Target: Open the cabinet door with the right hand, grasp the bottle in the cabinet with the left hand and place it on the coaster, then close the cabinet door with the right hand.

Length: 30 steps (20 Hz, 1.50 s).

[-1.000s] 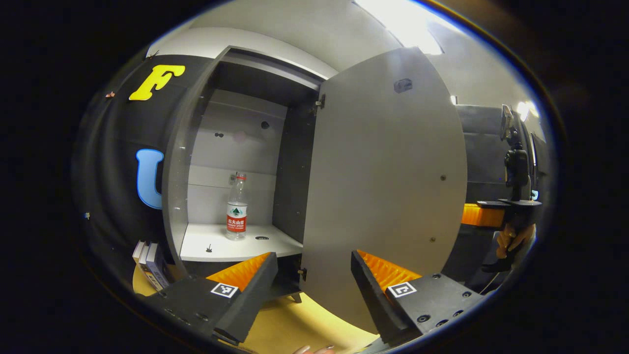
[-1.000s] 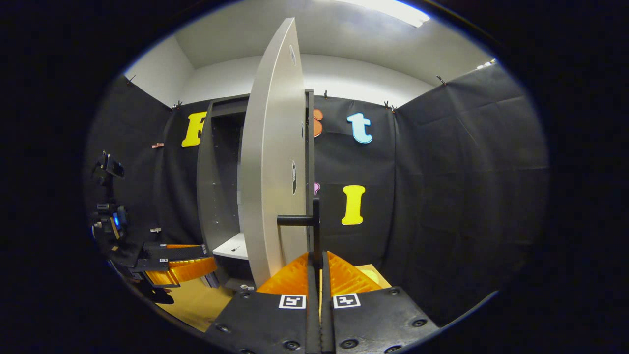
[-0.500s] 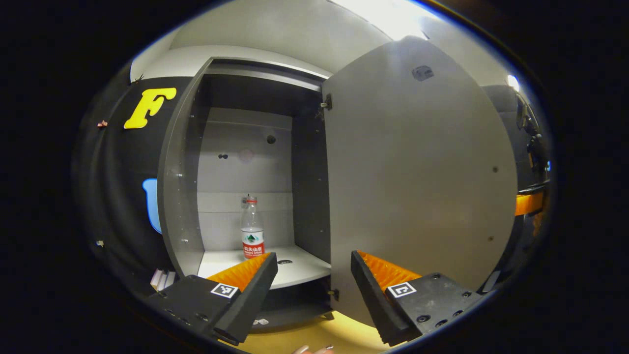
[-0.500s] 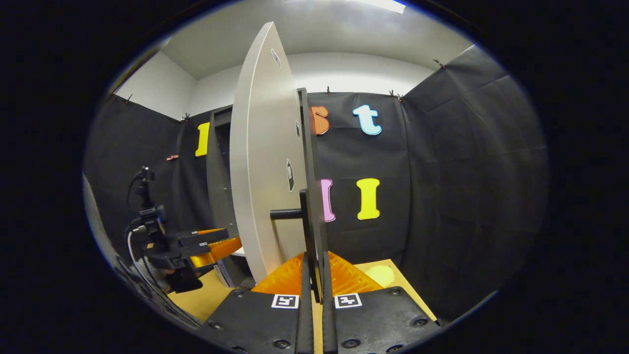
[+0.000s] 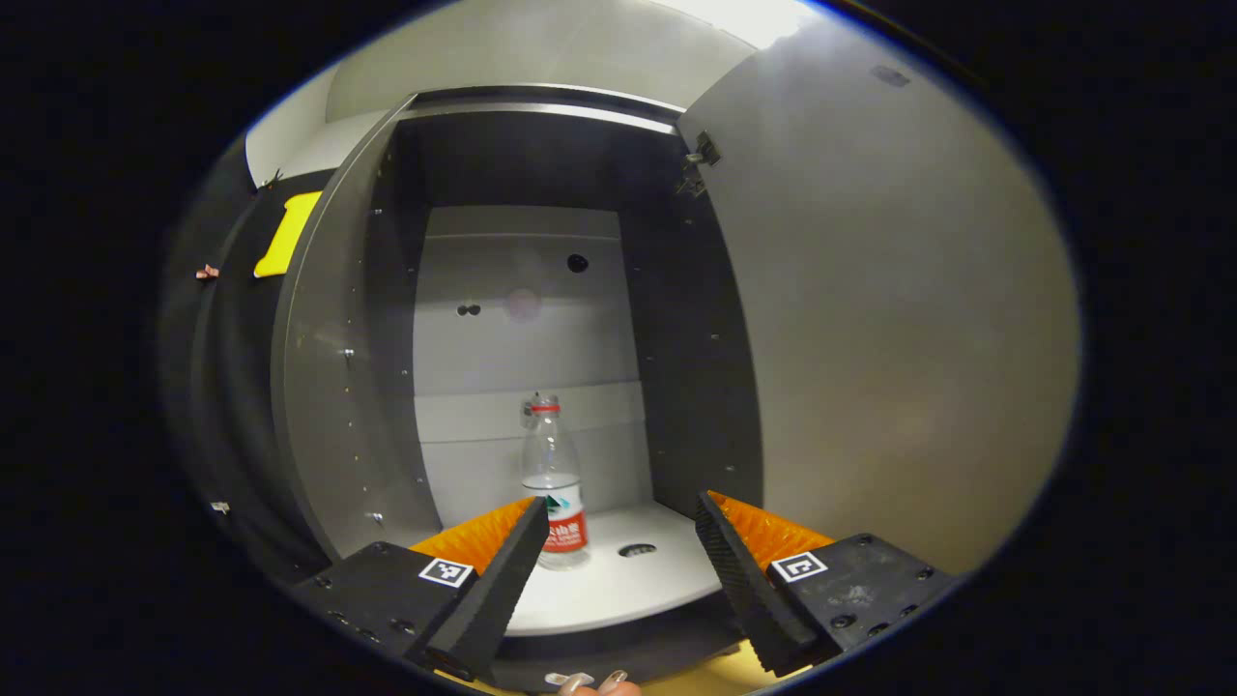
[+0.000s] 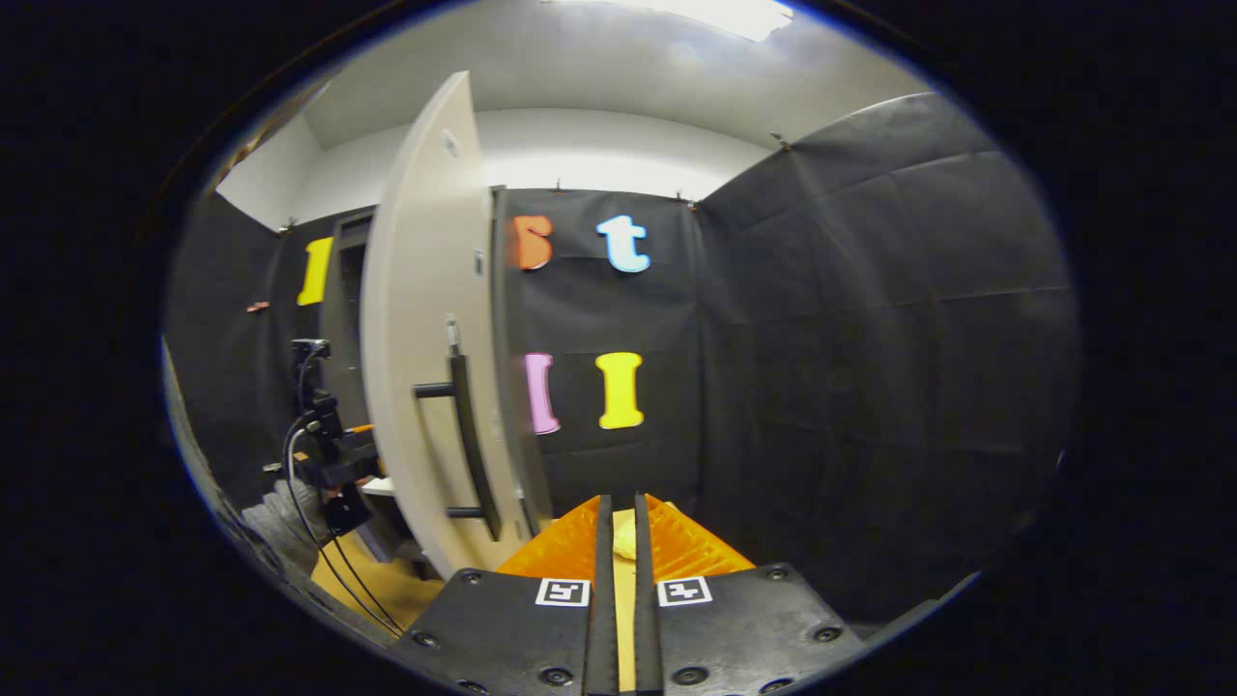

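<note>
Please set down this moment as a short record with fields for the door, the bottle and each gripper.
cabinet door: swung wide open; its bar handle is free
bottle: upright on the cabinet shelf, red cap on, untouched
left gripper: fingers open, aimed into the cabinet, short of the bottle
right gripper: fingers closed on nothing, to the right of the handle

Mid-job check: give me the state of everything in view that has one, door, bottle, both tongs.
Cabinet door: swung wide open.
Door handle: free, nothing gripping it.
Bottle: upright on the cabinet shelf, cap on, ungrasped.
Left tongs: open, aimed at the bottle.
Right tongs: shut, empty, beside the door.
</note>
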Tool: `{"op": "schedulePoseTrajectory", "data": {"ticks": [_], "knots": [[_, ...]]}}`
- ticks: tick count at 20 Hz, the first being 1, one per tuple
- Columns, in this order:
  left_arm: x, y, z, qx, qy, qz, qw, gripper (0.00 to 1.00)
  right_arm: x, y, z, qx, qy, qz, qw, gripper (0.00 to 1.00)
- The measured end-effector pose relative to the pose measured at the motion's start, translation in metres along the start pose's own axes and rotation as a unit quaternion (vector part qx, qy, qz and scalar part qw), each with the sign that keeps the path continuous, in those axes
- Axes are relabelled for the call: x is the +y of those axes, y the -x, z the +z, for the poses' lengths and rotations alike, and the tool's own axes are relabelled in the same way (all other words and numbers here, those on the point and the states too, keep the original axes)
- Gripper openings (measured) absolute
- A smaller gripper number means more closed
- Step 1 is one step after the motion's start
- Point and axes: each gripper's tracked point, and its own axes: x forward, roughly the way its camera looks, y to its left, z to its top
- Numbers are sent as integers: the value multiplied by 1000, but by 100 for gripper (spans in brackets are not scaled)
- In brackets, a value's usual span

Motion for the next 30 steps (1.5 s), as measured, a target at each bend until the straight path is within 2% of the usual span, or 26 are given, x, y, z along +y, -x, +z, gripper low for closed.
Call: {"op": "schedulePoseTrajectory", "data": {"ticks": [1,6,8,9,15,16,17,22,23,25,26,27,30], "knots": [[3,-9,-1,-5,0,5,1000,96,-13,0,1,-1,0,-26,1000,16],[24,-62,-21,2,34,22,999,96,-63,-22,10,-40,27,-120,992,93],[28,-83,-30,6,41,20,999,99,-70,-30,18,-58,37,-134,989,100],[31,-92,-37,13,42,21,999,96,-70,-33,21,-66,40,-136,988,98],[46,-124,-64,29,43,40,998,96,-72,-49,16,-64,62,-140,986,98],[50,-129,-66,29,42,43,998,99,-71,-54,14,-61,63,-140,986,98],[52,-134,-67,30,41,47,998,96,-70,-56,13,-58,62,-138,987,98],[62,-157,-71,26,39,52,998,96,-69,-67,10,-55,67,-130,988,98],[61,-161,-70,23,39,51,998,99,-69,-67,9,-54,68,-128,988,98],[57,-167,-73,31,46,42,998,96,-68,-66,5,-50,71,-127,988,98],[54,-179,-75,31,51,37,998,77,-68,-66,4,-48,75,-127,988,98],[53,-161,-69,32,54,26,998,77,-68,-65,4,-47,79,-127,988,98],[42,-144,-52,23,49,10,998,76,-65,-61,3,-45,81,-124,988,98]]}}
